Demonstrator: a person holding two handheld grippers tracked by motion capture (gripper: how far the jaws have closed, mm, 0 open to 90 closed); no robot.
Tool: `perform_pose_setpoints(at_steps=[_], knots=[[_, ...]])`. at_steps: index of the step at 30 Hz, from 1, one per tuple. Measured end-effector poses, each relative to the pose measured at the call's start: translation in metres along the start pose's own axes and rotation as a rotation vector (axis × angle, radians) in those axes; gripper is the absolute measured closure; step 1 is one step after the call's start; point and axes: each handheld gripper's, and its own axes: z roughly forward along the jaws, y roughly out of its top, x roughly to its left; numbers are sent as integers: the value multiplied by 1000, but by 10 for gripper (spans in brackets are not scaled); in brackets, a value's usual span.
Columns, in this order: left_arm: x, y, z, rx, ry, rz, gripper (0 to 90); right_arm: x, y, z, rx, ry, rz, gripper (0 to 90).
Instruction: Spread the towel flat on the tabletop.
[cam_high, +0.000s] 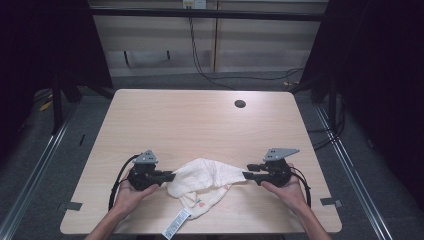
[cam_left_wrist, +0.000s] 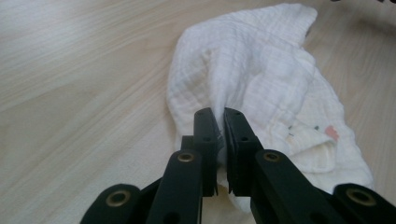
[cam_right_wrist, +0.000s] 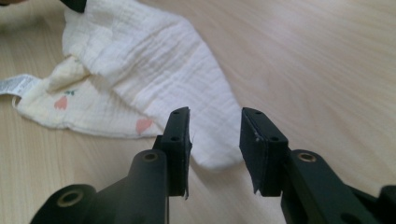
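A cream muslin cloth (cam_high: 205, 172) with small pink prints lies crumpled near the front of the wooden table (cam_high: 200, 120). My left gripper (cam_high: 169, 176) meets its left end. In the left gripper view the jaws (cam_left_wrist: 219, 112) stand almost together, with a fold of the cloth (cam_left_wrist: 252, 60) pinched between the pads. My right gripper (cam_high: 246, 175) is at the cloth's right end. In the right gripper view its jaws (cam_right_wrist: 215, 114) stand apart; the pointed corner of the cloth (cam_right_wrist: 154, 60) lies flat on the table between them, touching neither pad.
The cloth's white care label (cam_high: 176, 223) lies by the table's front edge. A dark cable hole (cam_high: 240, 104) sits at the back of the table. Cables run across the floor behind it.
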Motion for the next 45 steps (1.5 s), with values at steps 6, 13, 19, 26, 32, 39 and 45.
perform_pose_setpoints(at_steps=[6, 13, 19, 26, 32, 39, 45], knots=[[1, -2, 3, 12, -5, -5, 822, 0, -5, 15, 63, 9, -22, 575], [4, -3, 5, 20, -6, -18, 826, -2, -10, 30, 115, 17, -53, 564], [7, -4, 4, 12, 0, -29, 796, 4, -14, 34, 86, -30, -142, 602], [4, -3, -10, -52, 22, -22, 576, 5, -12, 32, 105, -53, -114, 803], [-8, -9, -32, -115, 20, 31, 632, -1, -12, 31, 97, -20, -65, 863], [-24, -14, -11, 22, -100, 115, 749, -1, -12, 31, 104, -15, -56, 863], [-19, -13, 8, 87, -92, 109, 678, -4, -13, 31, 100, 11, -37, 862]])
